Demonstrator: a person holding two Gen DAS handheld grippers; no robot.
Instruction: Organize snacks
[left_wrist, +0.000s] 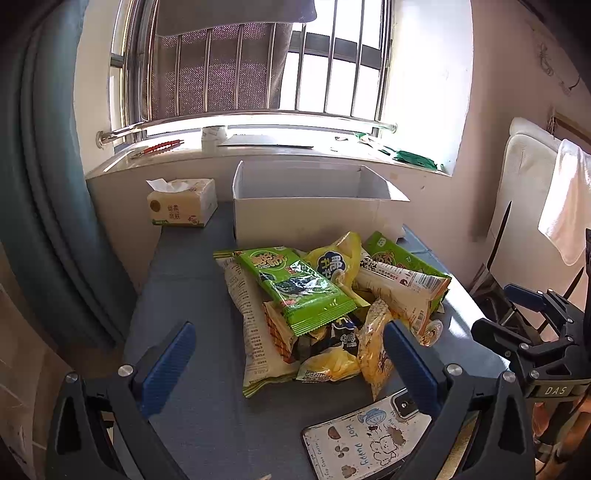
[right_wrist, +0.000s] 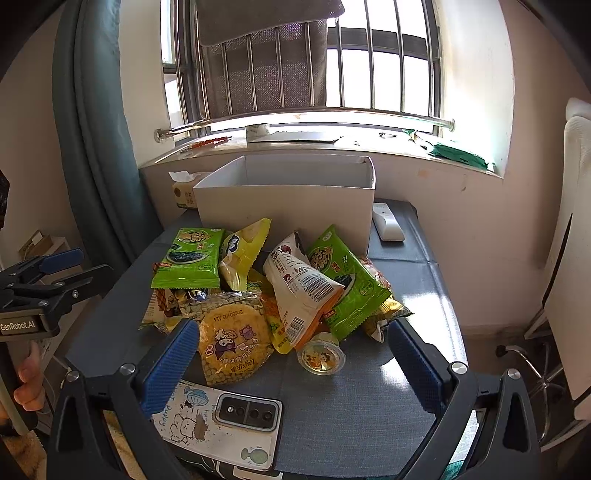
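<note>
Heap of crinkly plastic snack packets (right_wrist: 273, 288) on grey table (right_wrist: 351, 398), white cardboard box (right_wrist: 284, 206) behind — left gripper (left_wrist: 288, 363) and right gripper (right_wrist: 291, 363) jaws spread, empty.

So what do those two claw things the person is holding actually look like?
Both match. The left gripper and right gripper each have a black angular frame with silver bolts and two fingers faced with blue ribbed pads. White labels sit on the bodies: GenRobot.AI on the left one, DAS on the right. Bare fingers wrap the left handle; no cables visible.
</note>
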